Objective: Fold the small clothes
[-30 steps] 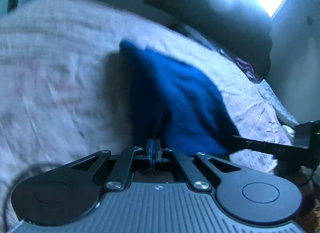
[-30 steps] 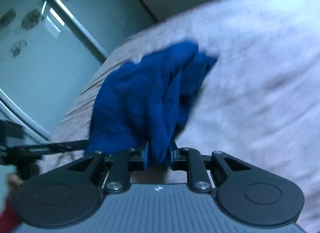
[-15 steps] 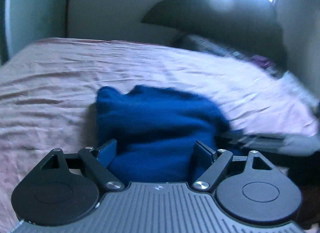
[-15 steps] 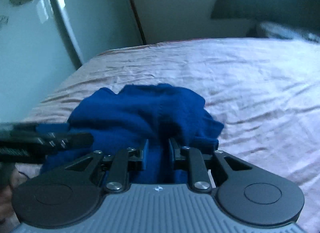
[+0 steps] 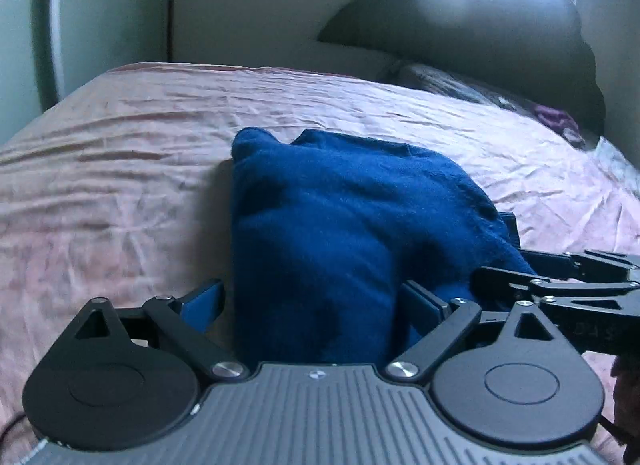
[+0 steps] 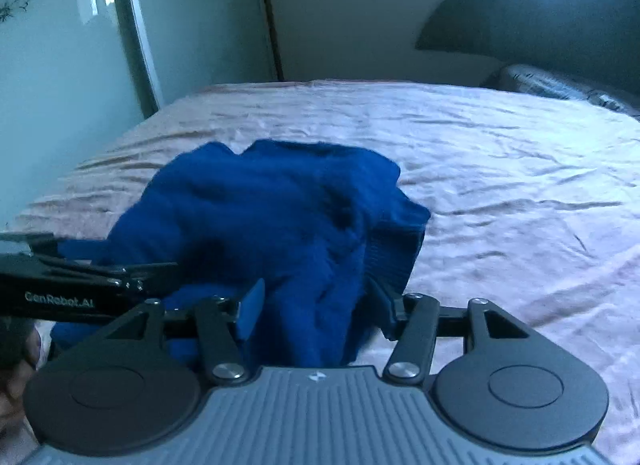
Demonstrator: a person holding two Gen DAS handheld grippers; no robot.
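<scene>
You are holding your left gripper [image 5: 316, 307] with its jaws spread wide, gripping nothing, the near edge of the blue garment [image 5: 344, 233] lying loose between them; the garment is sitting bunched on the wrinkled pink bedsheet [image 5: 120, 169]. Your right gripper [image 6: 316, 305] is likewise standing parted around the cloth's right-hand folds, not pinching it; both grippers are sitting side by side at its near edge.

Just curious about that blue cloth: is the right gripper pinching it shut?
No, the right gripper stands open, its fingers apart on either side of the blue garment lying on the bed.
</scene>
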